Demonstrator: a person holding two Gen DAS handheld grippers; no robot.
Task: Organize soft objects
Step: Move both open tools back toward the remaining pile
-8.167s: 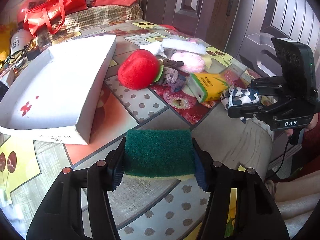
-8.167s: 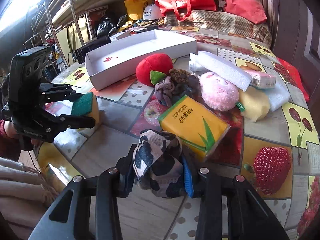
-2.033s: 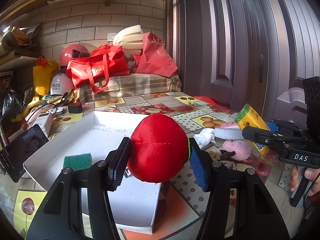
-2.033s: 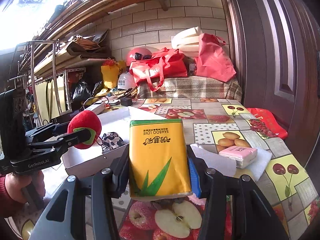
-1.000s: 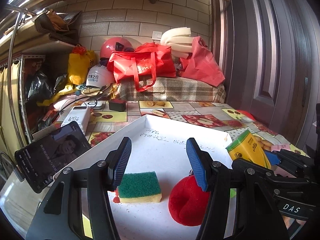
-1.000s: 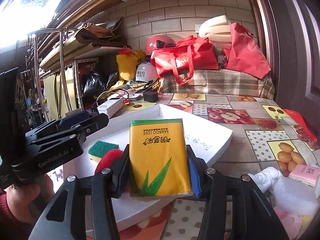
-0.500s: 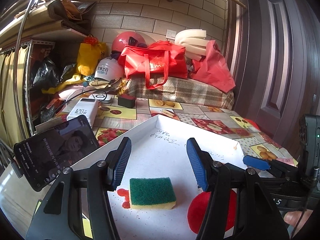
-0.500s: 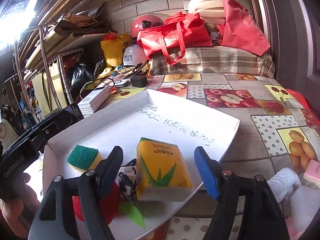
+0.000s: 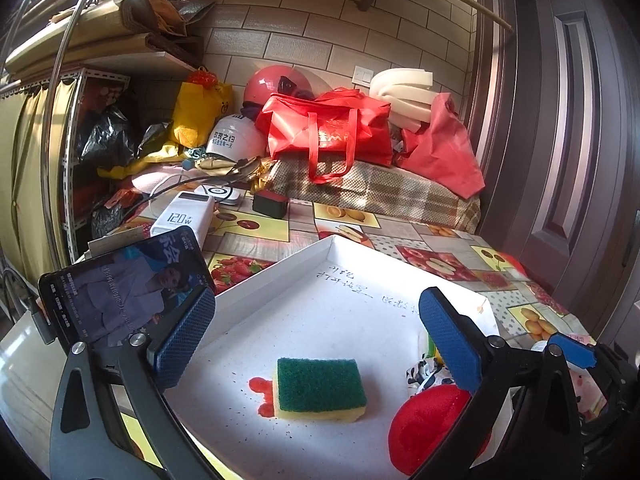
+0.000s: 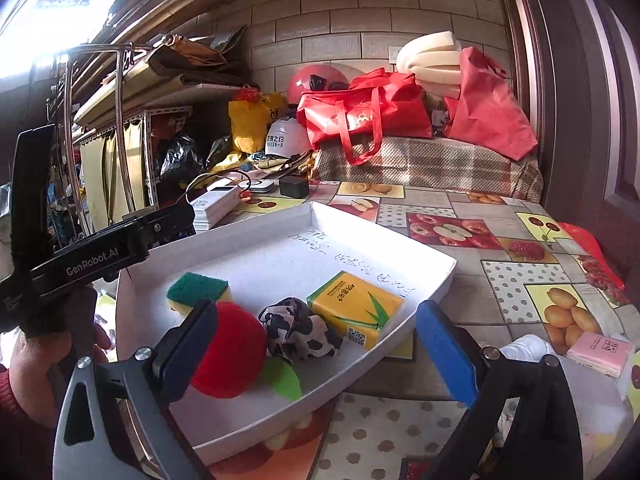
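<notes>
The right claw (image 10: 316, 348) had just let go of the yellow tissue pack (image 10: 354, 309), which now lay in the white tray (image 10: 420, 276) beside the spotted cloth (image 10: 298, 330), red plush apple (image 10: 232, 350) and green sponge (image 10: 198, 289). Both it and the left claw (image 9: 316, 340) stood wide apart and empty. Four soft things were in; a pink packet (image 10: 600, 350) waited on the desk (image 10: 516, 280)

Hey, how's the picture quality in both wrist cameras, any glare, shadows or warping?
Left wrist view: sharp, with fisheye bending of the brown door; sunlight whitens the white cardboard tray, and the green and yellow sponge casts a shadow. Right wrist view: blown-out glare at top left, dark vignette corners, and the yellow tissue pack is crisp.
</notes>
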